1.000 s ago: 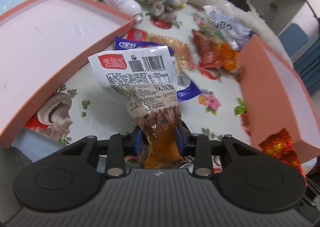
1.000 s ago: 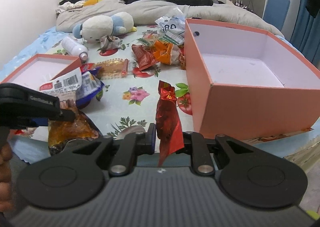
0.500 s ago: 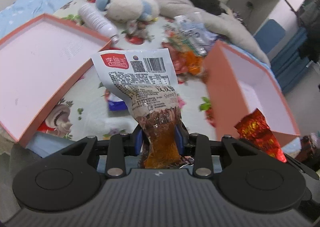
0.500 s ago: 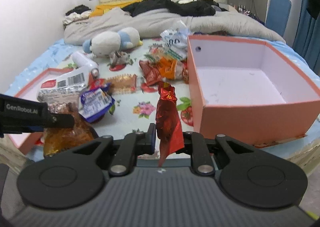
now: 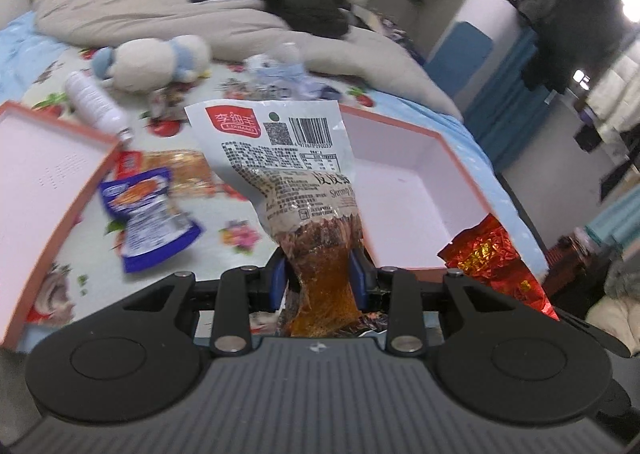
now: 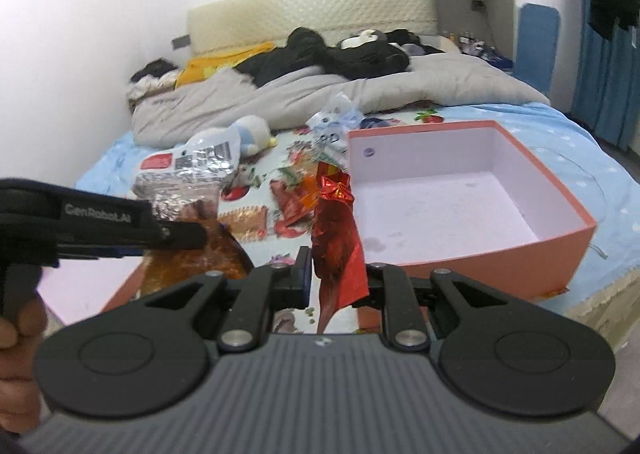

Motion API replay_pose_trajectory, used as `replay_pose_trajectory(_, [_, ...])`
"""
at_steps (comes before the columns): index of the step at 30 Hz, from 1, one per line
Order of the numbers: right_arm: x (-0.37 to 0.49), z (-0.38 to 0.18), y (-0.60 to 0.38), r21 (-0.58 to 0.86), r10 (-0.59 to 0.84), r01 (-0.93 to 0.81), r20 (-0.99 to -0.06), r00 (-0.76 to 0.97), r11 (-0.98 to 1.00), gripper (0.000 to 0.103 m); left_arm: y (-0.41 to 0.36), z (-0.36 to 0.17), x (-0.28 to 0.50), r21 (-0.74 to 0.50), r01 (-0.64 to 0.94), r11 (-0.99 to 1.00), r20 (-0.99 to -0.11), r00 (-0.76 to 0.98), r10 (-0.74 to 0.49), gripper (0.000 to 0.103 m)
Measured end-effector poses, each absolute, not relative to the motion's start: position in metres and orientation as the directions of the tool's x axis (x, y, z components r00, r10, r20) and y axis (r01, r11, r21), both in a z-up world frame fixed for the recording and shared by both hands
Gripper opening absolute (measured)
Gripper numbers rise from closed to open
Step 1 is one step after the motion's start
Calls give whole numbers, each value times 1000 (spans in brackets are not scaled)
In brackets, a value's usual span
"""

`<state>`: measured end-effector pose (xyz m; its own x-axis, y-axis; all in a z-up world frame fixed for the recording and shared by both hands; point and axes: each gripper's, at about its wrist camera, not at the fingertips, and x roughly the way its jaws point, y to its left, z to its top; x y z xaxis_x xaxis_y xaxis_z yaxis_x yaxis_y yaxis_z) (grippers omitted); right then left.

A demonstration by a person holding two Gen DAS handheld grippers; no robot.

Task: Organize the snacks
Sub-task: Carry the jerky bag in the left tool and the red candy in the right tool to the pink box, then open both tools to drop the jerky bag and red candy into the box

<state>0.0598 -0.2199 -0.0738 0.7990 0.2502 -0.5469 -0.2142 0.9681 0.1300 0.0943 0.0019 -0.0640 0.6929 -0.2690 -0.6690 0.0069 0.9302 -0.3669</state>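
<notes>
Left gripper clamped on a glossy, crinkled shrimp packet; right gripper pinching a crumpled red foil wrapper. Beyond, a square, smooth-walled orange box.

Each gripper is matte black, with a ribbed dark-grey housing at the bottom of its own wrist view. The left gripper has two round black discs flanking the housing, black linkage arms with silver screws at their pivots, and blue finger pads. The right gripper is built alike. Seen from the side, the left gripper carries pale "GenRobot.AI" lettering.
</notes>
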Motion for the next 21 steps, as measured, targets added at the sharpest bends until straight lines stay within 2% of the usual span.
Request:
replay_pose_trajectory(11, [91,-56,-274,176,195,-121,-509,838,977,19,-72,-45,158,-378,126,917,-665,652,-364,37])
replay_pose_trajectory(16, [125,-58,-297,176,165,-87,-501,850,980,19,-103,-42,202,-357,169,919,-667,642,-378,33])
replay_pose_trajectory(17, [135,-61,-300,166,150,-75,-503,851,983,19,-107,-44,211,-352,175,920,-670,638,-378,28])
replay_pose_trajectory(18, [143,-66,-303,166,149,-73,-511,846,983,19,-112,-48,222,-345,179,921,-678,632,-376,25])
replay_pose_trajectory(21, [175,-86,-313,174,139,-49,-553,822,983,19,-121,-67,254,-348,156,924,-712,598,-369,23])
